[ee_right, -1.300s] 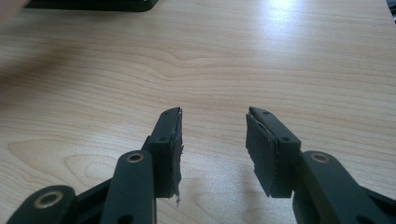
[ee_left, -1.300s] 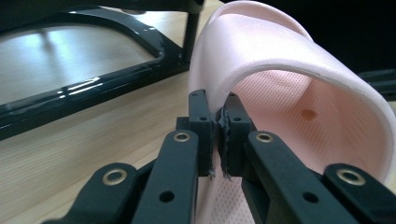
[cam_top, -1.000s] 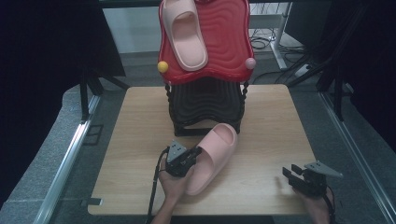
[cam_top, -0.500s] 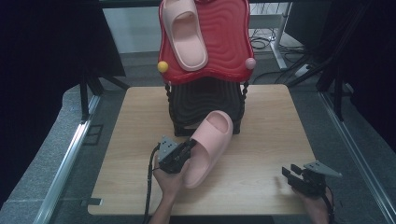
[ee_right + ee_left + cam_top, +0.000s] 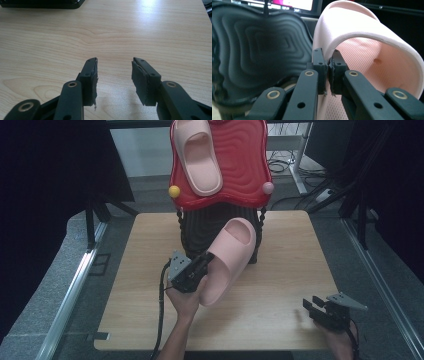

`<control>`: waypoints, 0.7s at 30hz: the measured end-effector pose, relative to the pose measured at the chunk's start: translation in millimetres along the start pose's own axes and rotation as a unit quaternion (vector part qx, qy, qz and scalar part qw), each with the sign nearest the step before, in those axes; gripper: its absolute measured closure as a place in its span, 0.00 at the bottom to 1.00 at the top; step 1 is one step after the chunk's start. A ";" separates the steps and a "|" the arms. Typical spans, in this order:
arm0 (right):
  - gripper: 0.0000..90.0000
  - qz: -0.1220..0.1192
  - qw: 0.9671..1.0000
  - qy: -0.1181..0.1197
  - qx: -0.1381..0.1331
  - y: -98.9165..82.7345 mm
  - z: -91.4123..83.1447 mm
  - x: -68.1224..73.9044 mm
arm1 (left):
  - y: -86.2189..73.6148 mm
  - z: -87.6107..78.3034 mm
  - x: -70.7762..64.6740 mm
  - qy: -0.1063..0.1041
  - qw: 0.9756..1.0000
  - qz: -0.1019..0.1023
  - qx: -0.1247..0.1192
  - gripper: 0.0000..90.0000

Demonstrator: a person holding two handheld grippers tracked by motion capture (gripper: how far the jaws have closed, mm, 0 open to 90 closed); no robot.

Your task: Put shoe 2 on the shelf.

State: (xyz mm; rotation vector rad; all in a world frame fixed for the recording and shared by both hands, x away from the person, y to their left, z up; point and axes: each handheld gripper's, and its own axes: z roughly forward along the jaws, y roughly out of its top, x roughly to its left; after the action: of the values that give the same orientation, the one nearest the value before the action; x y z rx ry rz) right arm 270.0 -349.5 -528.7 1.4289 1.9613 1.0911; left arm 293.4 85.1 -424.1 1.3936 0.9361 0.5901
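Dark curtains and a grey floor ring a pale wooden table [image 5: 280, 285], at whose far edge stands a black ribbed rack [image 5: 195, 232] topped by a red wavy shelf [image 5: 240, 165]; one pink slipper [image 5: 196, 155] already lies on that shelf. The second slipper [image 5: 227, 260] is off the table, tilted with its toe up toward the rack and its heel low near the person's left hand [image 5: 185, 300]. The left gripper [image 5: 200, 268] is clamped on the thin edge of the slipper's strap; in the left gripper view the pads pinch that edge with almost no gap and the black rack [image 5: 262, 50] sits just behind. The right gripper [image 5: 312, 307] rests low near the table's near right corner, well apart from the shoe, jaws parted halfway with only bare wood between them. This looks like the carrying step: the slipper is picked up but not yet placed. The next move likely calls for raising it above the shelf's front rim and setting it down beside its mate, sole down, before the grip is let go. With the hold so close to the strap's rim, the shoe may swing or slip.
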 end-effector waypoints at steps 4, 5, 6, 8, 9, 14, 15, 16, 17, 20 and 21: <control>0.62 -0.001 1.000 0.000 -0.001 -0.1 -0.4 -0.6 | 15.7 1.7 -3.7 0.004 1.000 0.010 -0.015 0.95; 0.62 -0.001 1.000 0.001 -0.002 -0.1 -0.5 -0.7 | 19.8 2.1 -3.7 0.006 1.000 0.010 -0.018 0.95; 0.62 -0.001 1.000 0.001 -0.002 -0.2 -0.6 -1.0 | 24.1 2.6 -3.2 0.007 1.000 0.010 -0.024 0.95; 0.62 -0.001 1.000 0.002 -0.003 -0.3 -1.0 -1.5 | 33.2 3.7 -2.2 0.010 0.999 0.009 -0.032 0.95; 0.62 -0.002 1.000 0.001 -0.003 -0.2 -1.2 -2.1 | 37.9 4.8 -1.6 0.012 0.999 0.011 -0.035 0.95; 0.62 -0.001 1.000 0.002 -0.002 -0.4 -1.4 -2.2 | 63.9 12.0 2.3 0.023 0.998 0.013 -0.052 0.95; 0.62 -0.002 1.000 0.002 -0.002 -0.5 -1.2 -2.4 | 69.8 13.9 3.0 0.023 0.998 0.014 -0.054 0.95; 0.62 -0.001 1.000 0.002 0.000 -0.6 -1.1 -2.3 | 75.8 16.0 3.5 0.025 0.998 0.016 -0.056 0.95; 0.62 0.000 1.000 0.003 -0.001 -0.7 -0.8 -2.2 | 81.8 18.5 3.9 0.026 0.998 0.016 -0.058 0.95; 0.62 -0.001 1.000 0.003 -0.001 -0.8 -0.3 -1.6 | 99.1 26.0 3.5 0.029 0.997 0.018 -0.062 0.95; 0.62 -0.001 1.000 0.004 -0.002 -0.8 -0.3 -1.4 | 104.5 28.4 3.0 0.029 0.997 0.019 -0.064 0.95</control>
State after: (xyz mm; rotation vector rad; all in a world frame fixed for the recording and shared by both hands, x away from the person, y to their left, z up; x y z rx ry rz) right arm 269.8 -351.0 -529.3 1.4223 1.9647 1.0999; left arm 336.6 85.1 -324.7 1.2873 0.9032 0.7109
